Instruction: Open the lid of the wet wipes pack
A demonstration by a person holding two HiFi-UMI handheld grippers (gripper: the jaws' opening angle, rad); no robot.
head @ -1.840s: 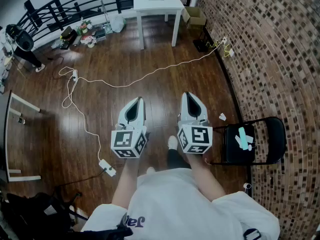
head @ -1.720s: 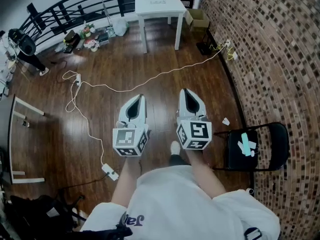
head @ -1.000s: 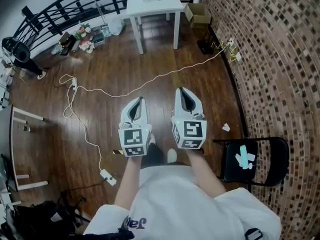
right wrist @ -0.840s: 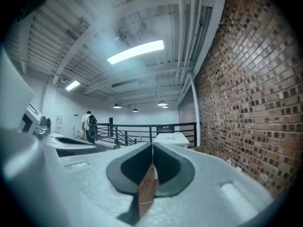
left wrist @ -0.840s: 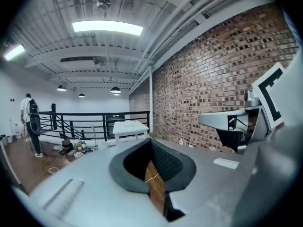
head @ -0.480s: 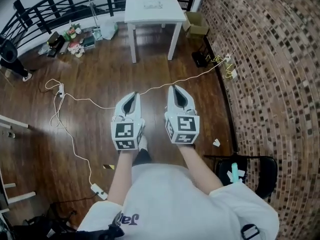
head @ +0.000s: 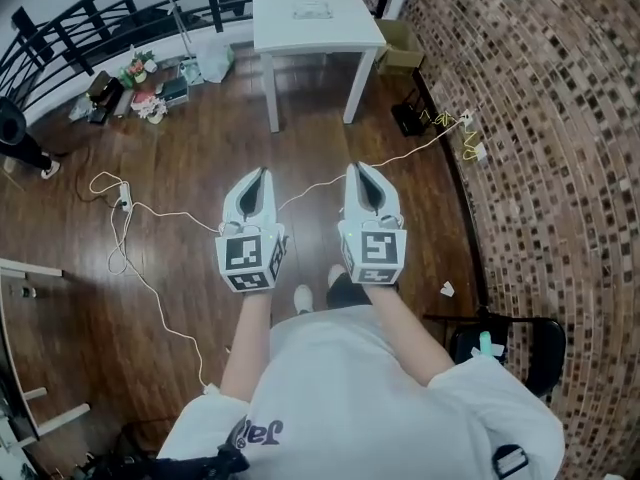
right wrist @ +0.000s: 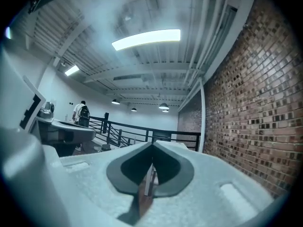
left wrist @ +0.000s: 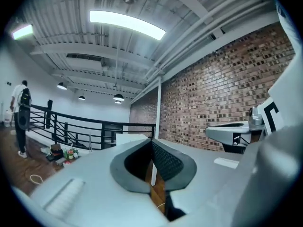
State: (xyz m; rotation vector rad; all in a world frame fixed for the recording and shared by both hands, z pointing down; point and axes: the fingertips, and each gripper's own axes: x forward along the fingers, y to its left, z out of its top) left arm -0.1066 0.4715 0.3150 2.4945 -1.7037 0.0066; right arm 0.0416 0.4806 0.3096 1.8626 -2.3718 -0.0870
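A small flat pack [head: 312,10] lies on the white table [head: 335,30] at the far end of the room; it is too small to tell what it is. Both grippers are held side by side at waist height over the wooden floor, pointing level toward that table and well short of it. My left gripper [head: 258,174] has its jaws closed tip to tip with nothing between them, as the left gripper view [left wrist: 152,140] also shows. The right gripper [head: 358,168] is likewise shut and empty [right wrist: 152,144].
A brick wall [head: 540,118] runs along the right. A black folding chair [head: 520,353] with a teal item [head: 486,344] stands at lower right. White cables [head: 130,218] trail across the floor. A railing [head: 110,8], bags and a cardboard box [head: 403,43] line the back.
The person has walked forward: the white table has come closer, and the folding chair has slid toward the lower right. Both grippers stay shut and side by side.
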